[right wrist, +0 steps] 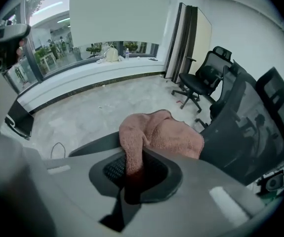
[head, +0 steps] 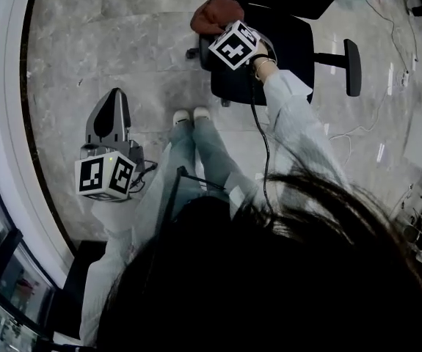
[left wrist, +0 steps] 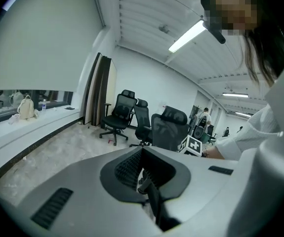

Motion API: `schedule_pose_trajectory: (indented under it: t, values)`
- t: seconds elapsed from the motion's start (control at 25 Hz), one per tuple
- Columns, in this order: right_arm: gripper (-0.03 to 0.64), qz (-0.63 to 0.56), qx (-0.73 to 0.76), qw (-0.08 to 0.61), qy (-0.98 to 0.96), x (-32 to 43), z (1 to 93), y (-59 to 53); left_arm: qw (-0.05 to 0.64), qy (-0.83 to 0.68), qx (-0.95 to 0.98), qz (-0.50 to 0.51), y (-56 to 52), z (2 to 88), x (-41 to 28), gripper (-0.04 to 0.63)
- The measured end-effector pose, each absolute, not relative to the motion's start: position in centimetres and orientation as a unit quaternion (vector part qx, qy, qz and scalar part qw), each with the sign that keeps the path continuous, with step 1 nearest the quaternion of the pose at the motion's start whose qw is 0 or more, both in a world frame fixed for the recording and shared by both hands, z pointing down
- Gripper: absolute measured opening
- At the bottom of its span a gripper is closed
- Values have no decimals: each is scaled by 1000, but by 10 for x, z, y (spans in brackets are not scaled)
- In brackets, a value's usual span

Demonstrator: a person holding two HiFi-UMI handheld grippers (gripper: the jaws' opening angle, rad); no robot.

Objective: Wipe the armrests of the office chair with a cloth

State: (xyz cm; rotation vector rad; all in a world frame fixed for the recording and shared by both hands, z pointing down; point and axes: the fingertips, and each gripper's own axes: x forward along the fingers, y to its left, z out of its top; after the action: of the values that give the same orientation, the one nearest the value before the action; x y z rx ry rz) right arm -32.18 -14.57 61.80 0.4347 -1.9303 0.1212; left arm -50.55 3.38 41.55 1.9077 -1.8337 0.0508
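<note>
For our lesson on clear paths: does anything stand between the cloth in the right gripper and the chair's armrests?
Nothing visible does. The right gripper is shut on the cloth, which appears to lie directly on the near armrest. The other armrest is bare.

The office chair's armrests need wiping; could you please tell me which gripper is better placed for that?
Right. The right gripper is shut on the pink cloth, right at the office chair; the left gripper holds nothing and hangs away from it.

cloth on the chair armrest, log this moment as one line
right gripper: shut on cloth | cloth: draped on armrest of office chair | left gripper: shut, empty, away from chair | other armrest: bare
</note>
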Motion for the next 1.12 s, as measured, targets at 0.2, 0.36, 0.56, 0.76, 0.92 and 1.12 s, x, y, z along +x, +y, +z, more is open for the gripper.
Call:
schedule_pose_trajectory:
  t: [0.2, 0.36, 0.56, 0.76, 0.92, 1.12]
  values:
    - [25, 83, 172, 518, -834, -310, 606, -72, 231, -651, 723, 3, 21, 400, -479, 3]
    - [25, 80, 165, 505, -843, -295, 596, -27, 230, -634, 738, -2, 17, 393, -458, 3]
    - [25, 74, 149, 505, -847, -280, 594, -8, 243, -624, 742, 4, 18, 401, -444, 3]
    - [25, 71, 172, 494, -850, -279, 588, -49, 251, -634, 731, 11, 20, 408, -449, 3]
    - [25, 58, 198, 490, -847, -285, 587, -112, 254, -646, 720, 18, 20, 413, -460, 3]
    - [25, 36, 226, 510, -829, -304, 599, -192, 260, -666, 698, 31, 21, 426, -490, 3]
